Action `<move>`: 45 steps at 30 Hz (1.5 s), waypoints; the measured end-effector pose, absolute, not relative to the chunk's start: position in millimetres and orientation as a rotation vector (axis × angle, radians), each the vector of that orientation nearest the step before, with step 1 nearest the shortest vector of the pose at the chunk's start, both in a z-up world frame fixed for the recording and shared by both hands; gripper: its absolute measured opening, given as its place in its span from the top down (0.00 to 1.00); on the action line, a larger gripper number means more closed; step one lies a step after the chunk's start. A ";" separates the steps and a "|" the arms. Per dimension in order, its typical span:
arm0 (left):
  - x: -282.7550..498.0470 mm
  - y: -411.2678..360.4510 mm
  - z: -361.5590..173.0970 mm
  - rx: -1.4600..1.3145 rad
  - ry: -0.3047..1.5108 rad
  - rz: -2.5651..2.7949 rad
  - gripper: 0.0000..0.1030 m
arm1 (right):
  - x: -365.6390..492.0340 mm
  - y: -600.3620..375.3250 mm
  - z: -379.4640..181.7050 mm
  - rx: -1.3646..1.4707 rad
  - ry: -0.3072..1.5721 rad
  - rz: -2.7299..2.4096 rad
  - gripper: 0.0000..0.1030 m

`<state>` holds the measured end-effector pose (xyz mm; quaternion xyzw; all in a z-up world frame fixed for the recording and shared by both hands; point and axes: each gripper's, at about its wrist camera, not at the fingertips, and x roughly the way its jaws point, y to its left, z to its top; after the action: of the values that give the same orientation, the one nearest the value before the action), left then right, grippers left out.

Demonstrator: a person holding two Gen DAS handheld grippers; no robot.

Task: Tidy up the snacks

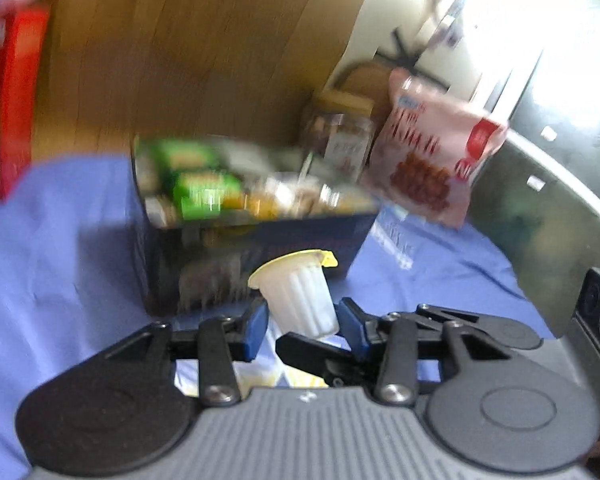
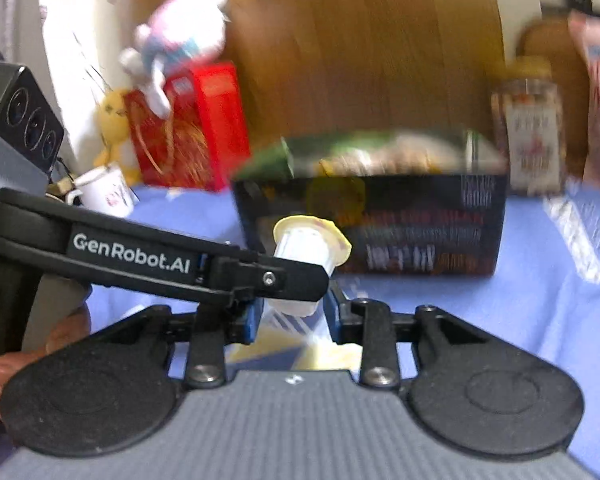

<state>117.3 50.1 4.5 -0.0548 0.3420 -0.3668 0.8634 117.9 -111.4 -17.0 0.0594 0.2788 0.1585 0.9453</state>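
Observation:
A small white ribbed jelly cup (image 1: 296, 296) with a yellow foil lid hangs tilted above the blue cloth (image 1: 60, 260). My left gripper (image 1: 304, 316) is shut on its body, blue pads against both sides. Crossing in low from the right, the right gripper's finger (image 1: 308, 350) meets the cup's base. In the right wrist view my right gripper (image 2: 292, 312) holds the base of the same cup (image 2: 312, 240), and the left gripper's black finger (image 2: 292, 278) partly covers it. Just behind the cup stands an open dark box (image 1: 268, 236) (image 2: 420, 220) filled with green and yellow snack packets.
A red box (image 2: 204, 120) with a plush toy (image 2: 184, 36) on top, a yellow toy (image 2: 114, 120) and a white mug (image 2: 104, 192) stand back left. A jar (image 2: 528, 132) and pink snack bag (image 1: 432, 152) stand back right. A flat packet (image 2: 300, 344) lies under the grippers.

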 end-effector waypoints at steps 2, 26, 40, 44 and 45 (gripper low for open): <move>123.9 54.0 20.0 -0.118 0.672 -0.758 0.61 | 117.8 -109.2 -4.2 0.106 0.513 0.327 0.66; 95.5 12.8 27.5 0.109 0.587 -0.482 0.61 | 86.2 -162.6 -2.6 0.331 0.452 0.151 0.60; 35.6 -3.0 11.3 0.197 0.644 -0.344 0.45 | 22.2 -199.4 -2.3 0.572 0.434 0.139 0.51; 28.5 -1.0 11.3 0.205 0.645 -0.312 0.41 | 17.3 -198.8 -5.2 0.603 0.449 0.155 0.51; 27.3 -0.4 11.4 0.206 0.646 -0.305 0.34 | 16.5 -198.8 -5.6 0.612 0.452 0.159 0.51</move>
<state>27.3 -0.4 11.4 0.1007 0.3157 -0.1489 0.9317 16.5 -198.8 -5.6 0.2982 0.2203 0.0775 0.9255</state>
